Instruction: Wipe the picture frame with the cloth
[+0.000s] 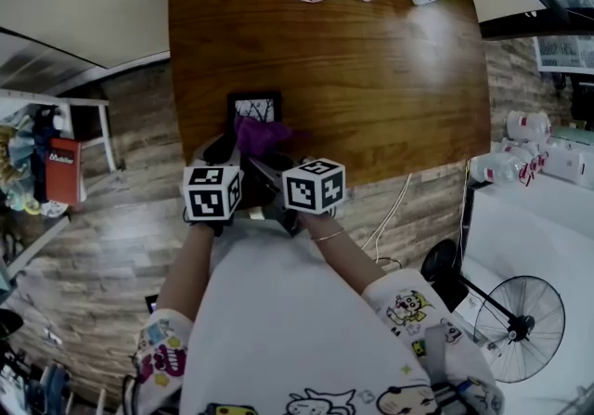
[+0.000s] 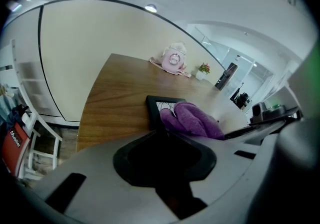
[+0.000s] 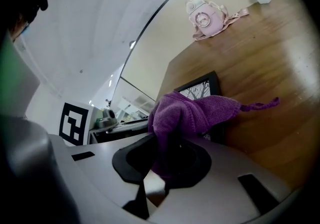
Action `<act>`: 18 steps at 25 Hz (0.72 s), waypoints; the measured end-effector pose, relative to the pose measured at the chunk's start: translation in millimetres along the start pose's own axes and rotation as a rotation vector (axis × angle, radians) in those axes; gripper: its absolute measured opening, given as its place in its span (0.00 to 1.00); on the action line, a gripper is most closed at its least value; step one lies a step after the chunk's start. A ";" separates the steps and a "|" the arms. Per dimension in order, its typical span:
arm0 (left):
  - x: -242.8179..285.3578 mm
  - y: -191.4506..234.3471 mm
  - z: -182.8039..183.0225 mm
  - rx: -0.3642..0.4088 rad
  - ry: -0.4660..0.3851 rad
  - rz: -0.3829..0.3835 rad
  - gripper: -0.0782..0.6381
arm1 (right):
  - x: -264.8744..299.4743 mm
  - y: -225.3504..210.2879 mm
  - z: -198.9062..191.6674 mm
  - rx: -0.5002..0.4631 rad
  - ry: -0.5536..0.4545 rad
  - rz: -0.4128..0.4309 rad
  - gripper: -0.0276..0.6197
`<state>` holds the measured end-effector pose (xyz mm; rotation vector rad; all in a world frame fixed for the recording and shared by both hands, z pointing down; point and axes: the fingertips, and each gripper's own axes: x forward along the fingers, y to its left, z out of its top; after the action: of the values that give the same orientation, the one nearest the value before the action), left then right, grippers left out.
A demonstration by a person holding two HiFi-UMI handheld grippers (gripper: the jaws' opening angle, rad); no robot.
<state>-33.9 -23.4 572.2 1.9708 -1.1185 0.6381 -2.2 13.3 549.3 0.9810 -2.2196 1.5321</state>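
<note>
Nearest is the person's white shirt (image 1: 278, 311); just beyond it, both grippers reach over the near edge of the bench (image 1: 371, 79). On the left, the left gripper (image 2: 159, 130) has its jaws almost together at the near left edge of the picture frame (image 1: 252, 108) and seems to pinch it. The frame seems to lie flat, close to the near edge of the bench. The purple cloth (image 1: 261, 136) sits bunched on its near part. On the right, the right gripper (image 3: 167, 143) pinches this cloth between its jaws. To wipe well, I think the left side should hold the frame firm. The right side should press the cloth flatter and draw it across glass and borders.
</note>
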 end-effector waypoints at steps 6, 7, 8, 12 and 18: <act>-0.4 0.0 0.2 0.001 0.001 -0.002 0.21 | 0.7 -3.6 -2.1 -0.122 0.038 -0.079 0.11; -0.4 0.0 0.1 -0.001 0.002 -0.002 0.21 | -0.5 -4.9 -2.6 -0.154 0.049 -0.093 0.11; -0.6 0.0 0.0 -0.001 0.002 -0.002 0.21 | -2.2 -6.6 -3.1 -0.179 0.058 -0.106 0.11; -1.2 -0.8 -0.2 0.002 0.000 0.000 0.21 | -15.5 -16.7 -3.4 -0.198 0.066 -0.138 0.11; 0.0 -0.2 0.1 0.001 0.002 -0.001 0.21 | -34.4 -31.9 -2.7 -0.187 0.054 -0.171 0.11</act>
<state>-33.7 -23.4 572.0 1.9712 -1.1164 0.6404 43.7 21.9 553.9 1.0290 -2.1354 1.2390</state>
